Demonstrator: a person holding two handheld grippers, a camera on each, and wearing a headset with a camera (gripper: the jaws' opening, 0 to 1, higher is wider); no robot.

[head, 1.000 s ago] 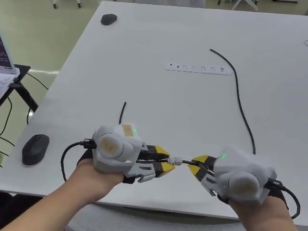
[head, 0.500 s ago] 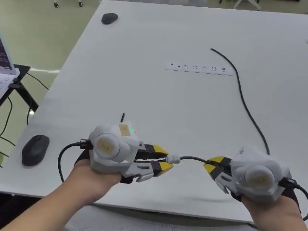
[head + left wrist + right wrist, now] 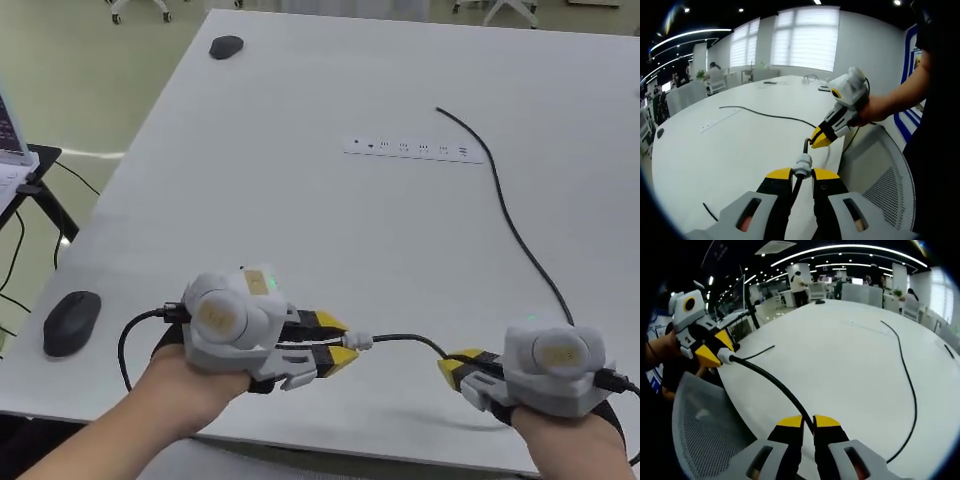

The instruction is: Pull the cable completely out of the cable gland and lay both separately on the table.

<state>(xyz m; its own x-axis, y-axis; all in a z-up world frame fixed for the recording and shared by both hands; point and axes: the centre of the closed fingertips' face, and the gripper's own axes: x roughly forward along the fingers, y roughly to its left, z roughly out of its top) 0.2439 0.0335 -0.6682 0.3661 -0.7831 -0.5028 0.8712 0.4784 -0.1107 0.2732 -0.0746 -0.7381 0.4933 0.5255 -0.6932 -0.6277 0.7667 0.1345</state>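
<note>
The left gripper (image 3: pixel 345 342) is clamped on a small white plastic cable gland (image 3: pixel 360 341), which pokes out just past its yellow jaw tips, pointing right. In the left gripper view a thin black round cable (image 3: pixel 805 146) runs through the gland and on down between the two jaws, so the cable is not out of the gland. From the gland's right end the cable arcs rightward in the air to the right gripper (image 3: pixel 452 368), whose jaws are closed on it. The two grippers are well apart, with a bare length of cable between them.

Both grippers hang over the near edge of the white table (image 3: pixel 300 220). Beyond them, towards the far side, the tabletop is broad and bare. A white power strip (image 3: pixel 412 149) lies far off, and a long black cord (image 3: pixel 510 225) runs from beside it down the right side to near the right gripper. A black computer mouse (image 3: pixel 71 321) sits at the near left edge and a second dark mouse (image 3: pixel 226 46) at the far corner.

The cable's tail behind the left gripper is hidden by its body and the hand. A grey mesh chair seat (image 3: pixel 705 420) lies below the table's near edge.
</note>
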